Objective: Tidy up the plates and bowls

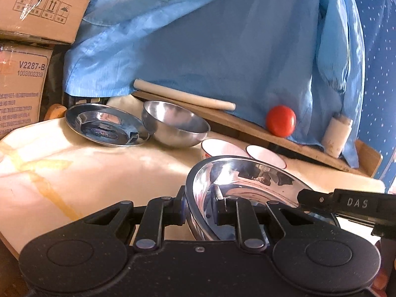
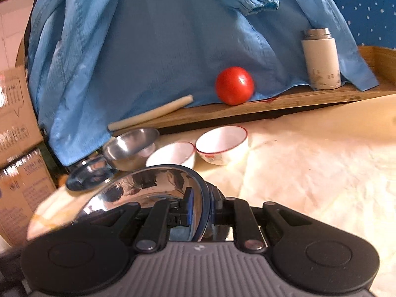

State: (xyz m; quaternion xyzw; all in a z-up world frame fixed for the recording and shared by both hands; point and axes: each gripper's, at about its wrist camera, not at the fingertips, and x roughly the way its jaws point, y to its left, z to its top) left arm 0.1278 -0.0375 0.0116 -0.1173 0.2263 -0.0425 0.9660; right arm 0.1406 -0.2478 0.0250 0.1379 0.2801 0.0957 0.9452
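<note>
Both the left gripper [image 1: 200,211] and right gripper [image 2: 201,210] pinched 1 steel plate [image 1: 237,180]; nest it squarely onto the far-left steel plate [image 1: 106,127]

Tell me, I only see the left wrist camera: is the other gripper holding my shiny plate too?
Observer: Yes. In the right wrist view the right gripper is shut on the steel plate, with one finger inside the rim and one outside.
Operator: What's the white thing poking out of the blue cloth?
Observer: A white flask with a steel cap. It stands upright on the wooden board.
Operator: Are the white bowls plain?
Observer: Not quite. The right-hand white bowl has a small red print low on its outer wall.
</note>
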